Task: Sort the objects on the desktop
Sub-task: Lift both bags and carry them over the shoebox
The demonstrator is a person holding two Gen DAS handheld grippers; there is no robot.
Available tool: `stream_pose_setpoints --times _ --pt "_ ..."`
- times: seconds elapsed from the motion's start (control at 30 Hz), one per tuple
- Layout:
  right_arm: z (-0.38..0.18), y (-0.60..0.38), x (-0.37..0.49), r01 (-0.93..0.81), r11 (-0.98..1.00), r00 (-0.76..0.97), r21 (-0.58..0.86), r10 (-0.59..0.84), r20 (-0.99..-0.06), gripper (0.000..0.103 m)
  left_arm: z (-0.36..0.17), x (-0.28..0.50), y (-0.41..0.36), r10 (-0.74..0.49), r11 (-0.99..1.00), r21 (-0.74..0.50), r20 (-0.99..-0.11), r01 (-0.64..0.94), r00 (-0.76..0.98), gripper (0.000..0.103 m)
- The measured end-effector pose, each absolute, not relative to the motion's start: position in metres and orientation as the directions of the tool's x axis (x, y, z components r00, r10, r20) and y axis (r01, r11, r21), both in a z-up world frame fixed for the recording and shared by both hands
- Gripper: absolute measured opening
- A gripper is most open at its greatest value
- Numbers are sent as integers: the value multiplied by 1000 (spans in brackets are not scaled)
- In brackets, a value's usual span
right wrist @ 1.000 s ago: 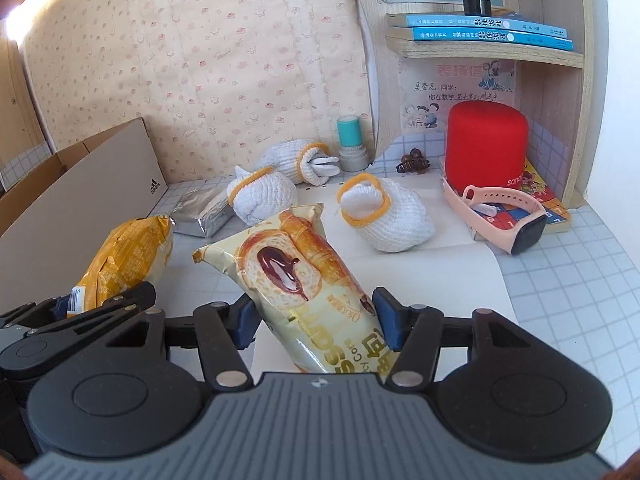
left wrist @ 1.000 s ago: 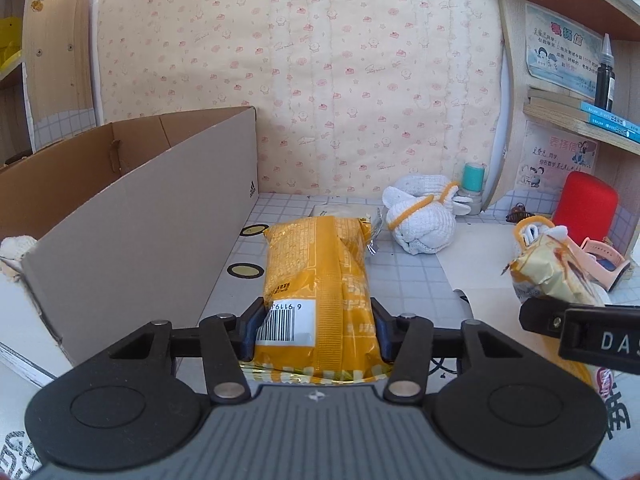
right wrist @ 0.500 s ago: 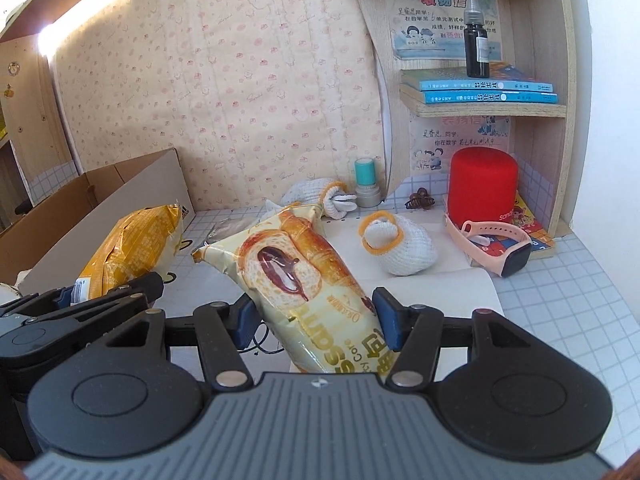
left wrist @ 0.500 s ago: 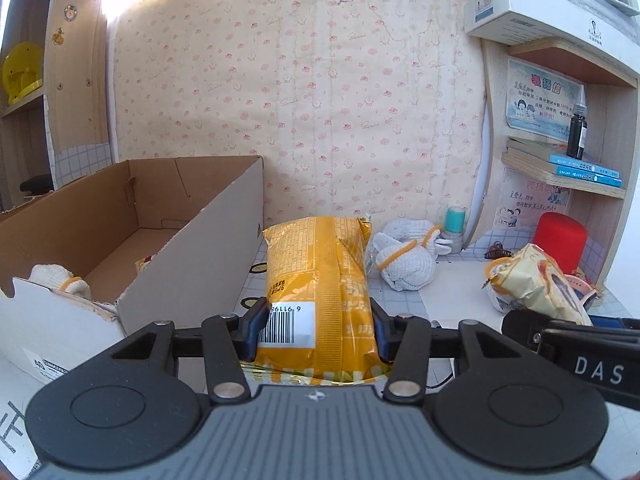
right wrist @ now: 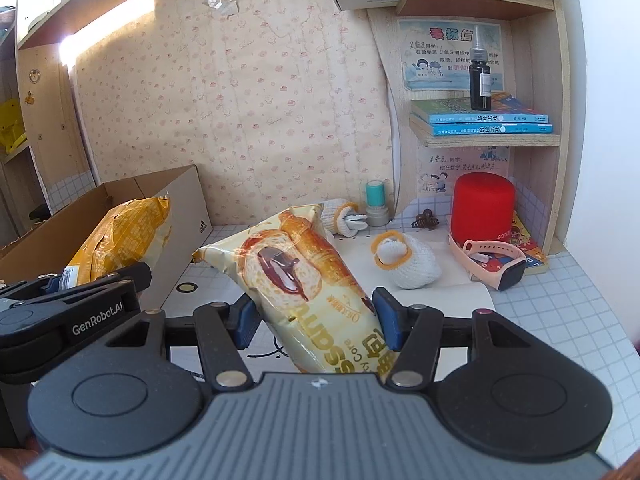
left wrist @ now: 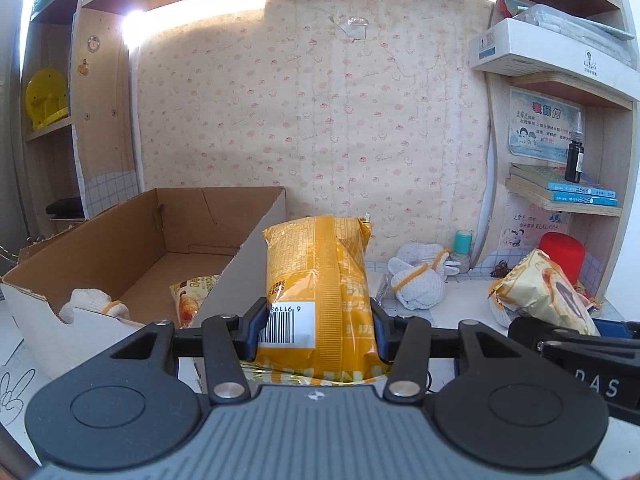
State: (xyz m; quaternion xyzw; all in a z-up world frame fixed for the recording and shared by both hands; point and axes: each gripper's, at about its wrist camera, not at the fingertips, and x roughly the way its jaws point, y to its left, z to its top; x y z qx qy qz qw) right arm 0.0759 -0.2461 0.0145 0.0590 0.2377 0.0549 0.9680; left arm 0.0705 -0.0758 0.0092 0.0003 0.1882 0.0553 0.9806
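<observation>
Two snack packs are held off the counter [right wrist: 552, 292]: the left gripper [left wrist: 316, 324] is clamped on a yellow bag [left wrist: 320, 280], the right gripper [right wrist: 316, 326] on a croissant pack [right wrist: 304, 276]. At ten o'clock in the left wrist view sits a cardboard box [left wrist: 132, 240] holding another croissant pack [left wrist: 192, 296] and a glove [left wrist: 92, 304].

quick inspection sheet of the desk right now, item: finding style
surface: grid-pattern desk with a white sheet
job's things: cardboard box holds a croissant pack and a glove; yellow snack bag and croissant bag are held up; rolled gloves lie loose
clutter: red cylinder, pink watch, hair clip, stamp
grippers: left gripper and right gripper both clamped on bags
cables: thin dark wire under the bags
surroundings: shelf with books, dark bottle
</observation>
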Motion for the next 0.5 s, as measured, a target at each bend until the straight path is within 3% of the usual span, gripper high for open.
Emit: stream_pose_setpoints --times 0.5 --pt "29 -225 66 -125 984 890 124 167 -423 58 26 54 -60 117 993 10 -333 -121 935 51"
